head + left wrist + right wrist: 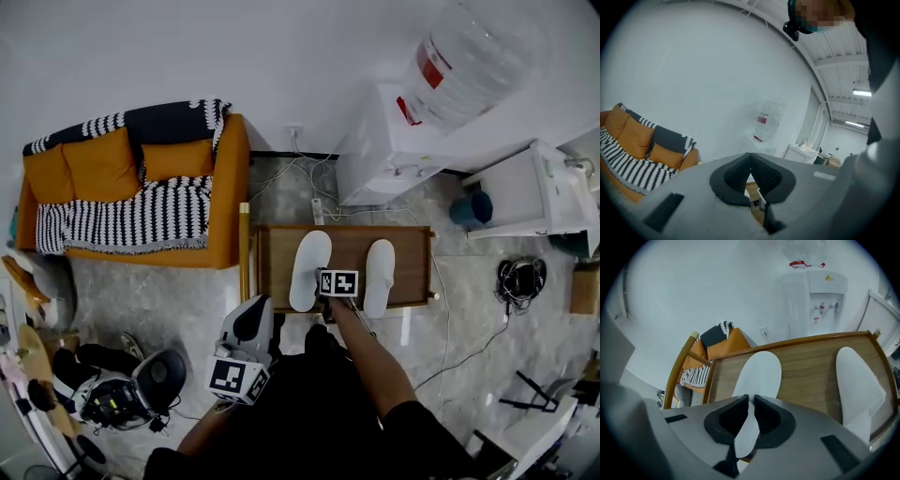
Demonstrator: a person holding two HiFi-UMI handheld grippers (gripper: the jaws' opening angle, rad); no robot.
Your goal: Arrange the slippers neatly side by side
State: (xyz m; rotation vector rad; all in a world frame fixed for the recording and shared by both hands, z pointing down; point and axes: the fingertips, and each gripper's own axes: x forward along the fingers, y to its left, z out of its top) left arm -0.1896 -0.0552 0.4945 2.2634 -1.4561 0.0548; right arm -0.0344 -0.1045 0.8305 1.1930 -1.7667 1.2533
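Right tongs are down at the near end of the table, clamped on the thin heel rim of the left slipper. The white edge runs straight up between the pads. Left tongs hang back on the near left, off the table, tips together with nothing in them.

Both slippers lie flat on the wood with their toes pointing far. The left slipper is left of centre. The right slipper sits well apart from it toward the right edge, with a strip of bare table between them. From the head view the left one leans a touch, its toe angled toward its partner.

This looks like the lining-up step, and it wants a gentle hand. I'd hold the pinch on the heel, where the sole gives some stiffness. I'd slide the slipper rather than hoist it, since a soft slipper would likely sag and twist in the air. Swing the heel until the two run parallel, then draw it right to close that gap. Set the heels level along the near edge before letting go. Too light a grip on that thin rim could let it slip out midway.

The count: two white slippers, two tongs, one wooden table under it all.
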